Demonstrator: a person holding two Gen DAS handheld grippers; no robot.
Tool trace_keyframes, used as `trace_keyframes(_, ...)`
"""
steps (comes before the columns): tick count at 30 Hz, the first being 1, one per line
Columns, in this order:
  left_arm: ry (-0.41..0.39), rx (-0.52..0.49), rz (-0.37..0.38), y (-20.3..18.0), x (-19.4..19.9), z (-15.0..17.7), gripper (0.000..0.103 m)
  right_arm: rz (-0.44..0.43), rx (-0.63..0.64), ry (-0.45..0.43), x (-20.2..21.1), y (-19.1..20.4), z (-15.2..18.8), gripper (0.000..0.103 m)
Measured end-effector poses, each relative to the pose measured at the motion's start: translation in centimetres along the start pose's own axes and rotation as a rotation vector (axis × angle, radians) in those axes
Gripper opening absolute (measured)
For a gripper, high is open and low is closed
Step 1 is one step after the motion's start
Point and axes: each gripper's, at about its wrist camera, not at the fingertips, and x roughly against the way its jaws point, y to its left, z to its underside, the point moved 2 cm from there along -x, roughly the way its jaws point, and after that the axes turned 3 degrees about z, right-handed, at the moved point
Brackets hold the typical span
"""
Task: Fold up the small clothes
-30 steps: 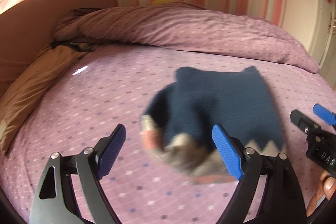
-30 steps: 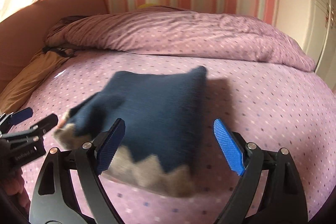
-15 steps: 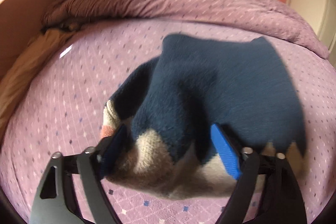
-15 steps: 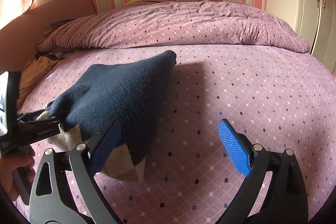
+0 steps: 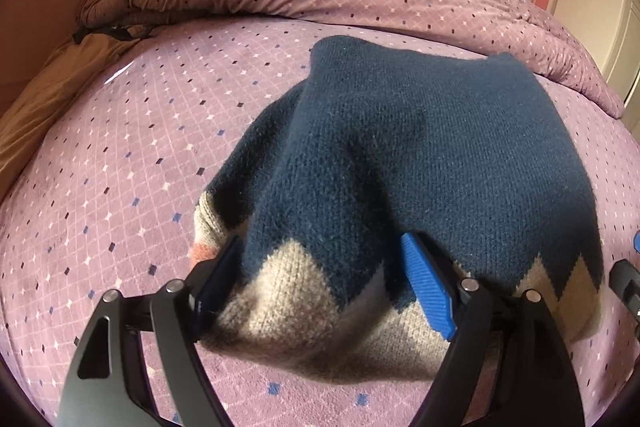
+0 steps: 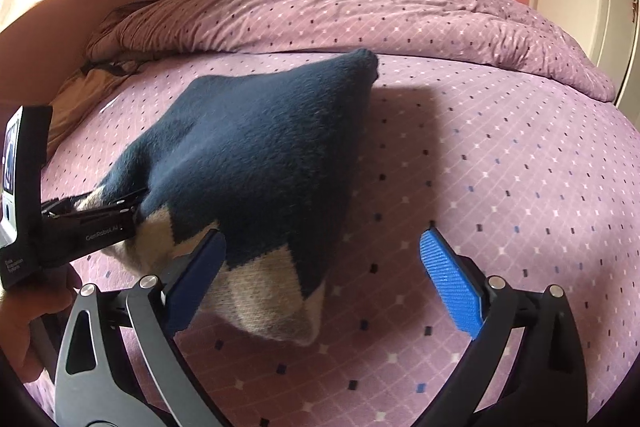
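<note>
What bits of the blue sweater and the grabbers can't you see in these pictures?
- Left wrist view: the sweater bunches between the left gripper, hiding the fabric's underside and how firmly the pads bite.
- Left wrist view: the right gripper is cut off by the right edge.
- Right wrist view: the sweater's far side faces away, and the left gripper's tips are buried in fabric.
- Neither view shows the sleeves.

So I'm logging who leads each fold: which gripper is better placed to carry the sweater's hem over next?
Left. The left gripper already has the navy sweater's bunched beige hem between its fingers; the right gripper is open with only bedsheet between its pads.
</note>
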Motion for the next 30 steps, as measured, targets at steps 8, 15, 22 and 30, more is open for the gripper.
trace_keyframes(8,-0.083,-0.056,-0.008,-0.1,3.4,-0.7,0.083,0.014,0.011,-0.022,0.7,0.2,-0.6,0.098)
trace_keyframes(15,-0.073,-0.08,-0.055,0.5,2.9,-2.2,0.083,0.118,0.05,-0.01,-0.6,0.5,-3.1,0.1)
trace_keyframes(22,-0.023,-0.083,-0.077,1.1,0.5,-0.8,0.085,0.232,0.121,0.103,-5.5,0.2,-3.8,0.1)
trace_keyframes(30,-0.033,-0.078,-0.053,0.5,0.4,-0.4,0.087,0.178,0.111,0.181,-7.6,-1.9,-2.4,0.1)
